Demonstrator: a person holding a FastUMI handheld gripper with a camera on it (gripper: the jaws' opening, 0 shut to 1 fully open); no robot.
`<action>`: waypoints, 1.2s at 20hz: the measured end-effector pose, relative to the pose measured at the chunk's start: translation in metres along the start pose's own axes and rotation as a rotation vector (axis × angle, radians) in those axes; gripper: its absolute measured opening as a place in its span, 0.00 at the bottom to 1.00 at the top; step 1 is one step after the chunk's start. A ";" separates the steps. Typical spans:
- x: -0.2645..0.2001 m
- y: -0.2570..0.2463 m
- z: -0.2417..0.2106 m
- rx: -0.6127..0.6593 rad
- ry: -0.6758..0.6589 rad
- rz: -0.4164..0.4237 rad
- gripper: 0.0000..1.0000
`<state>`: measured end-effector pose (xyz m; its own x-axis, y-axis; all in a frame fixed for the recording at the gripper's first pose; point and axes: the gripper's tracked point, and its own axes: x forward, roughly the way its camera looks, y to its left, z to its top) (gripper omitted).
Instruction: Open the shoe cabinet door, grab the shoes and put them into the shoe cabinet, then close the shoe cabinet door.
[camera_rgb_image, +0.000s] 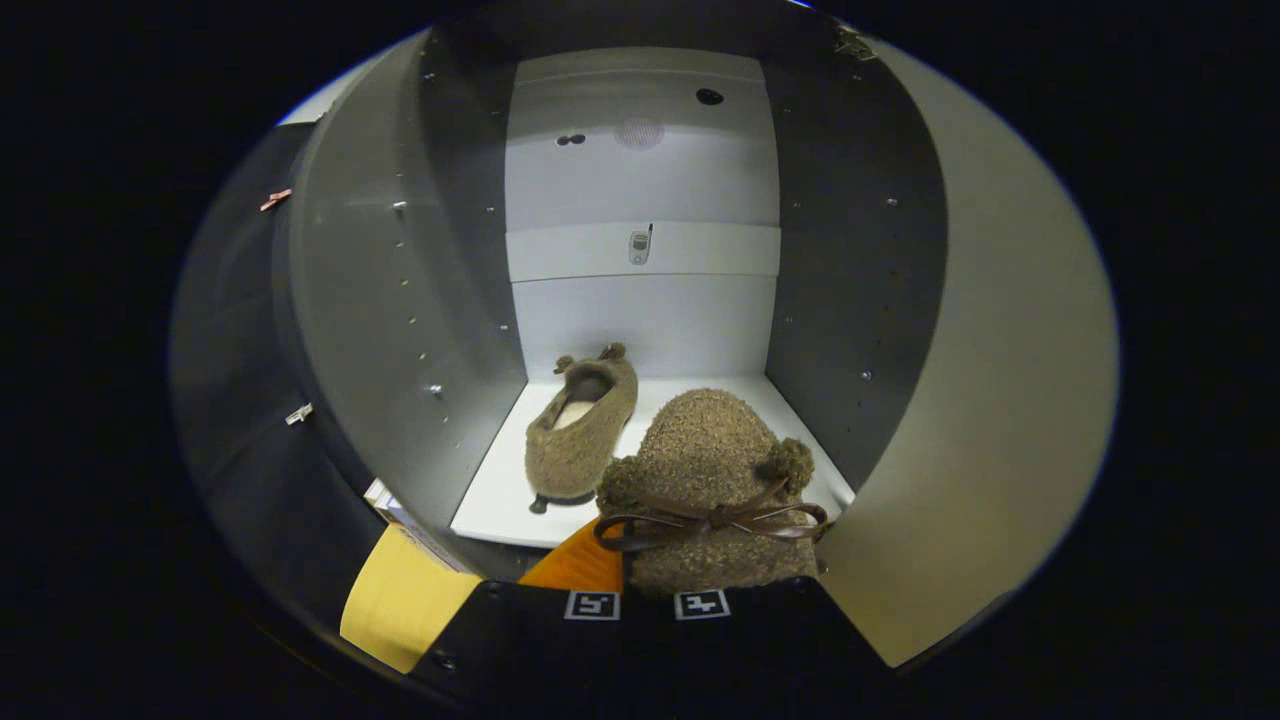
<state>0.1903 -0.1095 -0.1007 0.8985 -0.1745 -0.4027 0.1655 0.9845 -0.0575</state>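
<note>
Right now we carry the second slipper (715, 490), a fuzzy brown one with two pompoms and a thin brown bow, at the mouth of the open shoe cabinet (640, 290), just over the front lip of its white floor (490, 505). The gripper (646, 600) appears to have it clamped at the near end, but the fingers are largely hidden under the slipper, so we cannot tell how far apart they stand or whether both press on it. The main risk, as we judge it, is a weak hold: the slipper is soft and bulky and hangs forward of the fingers, so it could sag, twist or slip out short of the floor and land on the lip or outside. A second risk is crowding. The first slipper (582, 430) already lies on the cabinet floor, left of centre and reaching toward the back wall, and our slipper sits just beside its near end; pushing straight in too far to the left could shove or flip it. The free room is on the right, near the dark right side panel (850, 300), which we could also graze. A slipper left overhanging the lip could later block the door (985, 400), which stands open at the right. Apart from that one slipper the compartment holds nothing, and higher up a white crosspiece (640, 250) spans the back wall.
</note>
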 end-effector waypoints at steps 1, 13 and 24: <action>0.012 -0.006 0.009 -0.006 0.004 -0.011 0.05; 0.163 -0.032 0.040 0.013 0.144 -0.042 0.05; 0.229 -0.035 0.028 0.108 0.215 -0.010 0.14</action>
<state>0.4019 -0.1843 -0.1659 0.7916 -0.1654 -0.5883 0.2264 0.9735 0.0310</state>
